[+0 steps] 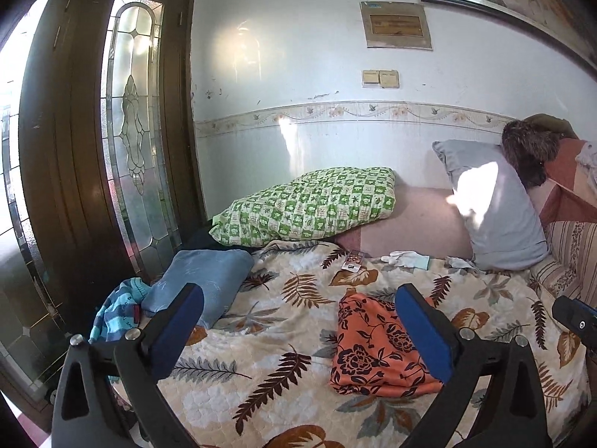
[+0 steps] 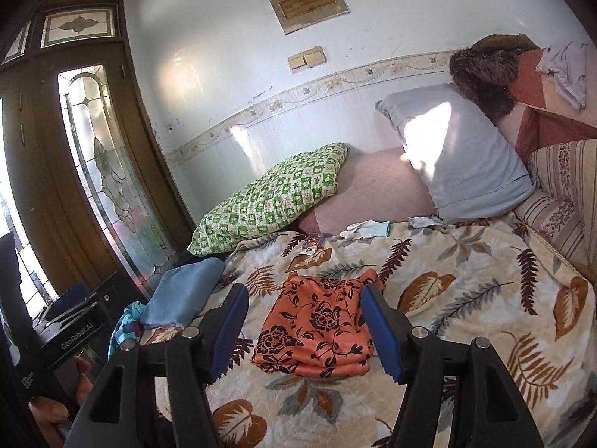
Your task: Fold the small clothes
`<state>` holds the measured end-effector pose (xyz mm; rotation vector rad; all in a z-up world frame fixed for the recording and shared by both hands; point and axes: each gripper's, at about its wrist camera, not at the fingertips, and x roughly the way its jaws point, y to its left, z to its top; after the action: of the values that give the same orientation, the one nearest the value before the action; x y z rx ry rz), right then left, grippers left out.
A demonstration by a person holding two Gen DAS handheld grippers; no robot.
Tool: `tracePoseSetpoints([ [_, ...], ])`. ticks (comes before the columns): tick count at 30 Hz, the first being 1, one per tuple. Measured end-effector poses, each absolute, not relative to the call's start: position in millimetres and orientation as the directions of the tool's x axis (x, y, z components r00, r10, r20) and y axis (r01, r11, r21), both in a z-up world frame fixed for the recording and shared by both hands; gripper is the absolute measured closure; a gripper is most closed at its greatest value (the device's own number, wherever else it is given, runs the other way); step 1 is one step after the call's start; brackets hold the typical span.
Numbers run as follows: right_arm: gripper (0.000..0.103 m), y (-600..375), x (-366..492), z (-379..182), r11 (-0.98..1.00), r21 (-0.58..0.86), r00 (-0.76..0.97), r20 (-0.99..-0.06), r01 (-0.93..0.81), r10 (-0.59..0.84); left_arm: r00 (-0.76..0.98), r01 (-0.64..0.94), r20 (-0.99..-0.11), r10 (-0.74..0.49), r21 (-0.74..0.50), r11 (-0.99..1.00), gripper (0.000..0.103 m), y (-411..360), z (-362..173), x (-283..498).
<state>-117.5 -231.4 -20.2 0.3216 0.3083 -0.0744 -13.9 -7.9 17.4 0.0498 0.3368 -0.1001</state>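
The orange cloth with black flowers is laid folded flat on the leaf-print bed cover, so both hand-held grippers are held wide open and empty above it.

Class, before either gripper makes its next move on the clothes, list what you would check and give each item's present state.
1. Left gripper open and holding nothing: ok.
2. Right gripper open and holding nothing: ok.
3. Orange floral garment folded flat on the blanket: ok.
4. Blue cloth folded: ok.
5. Striped garment folded: not ok, bunched at the bed's edge.
6. White gloves clear of the work area: ok.
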Motion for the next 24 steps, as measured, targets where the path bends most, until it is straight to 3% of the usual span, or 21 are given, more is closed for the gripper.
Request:
tracePoseSetpoints([
  [24,0.036,-210,-106,-41,0.959,0.273,0.938,-0.347,0.082,0.018,0.921,0.087,-0.383,-0.072,0.022,0.996,0.000,-1,7,-8],
])
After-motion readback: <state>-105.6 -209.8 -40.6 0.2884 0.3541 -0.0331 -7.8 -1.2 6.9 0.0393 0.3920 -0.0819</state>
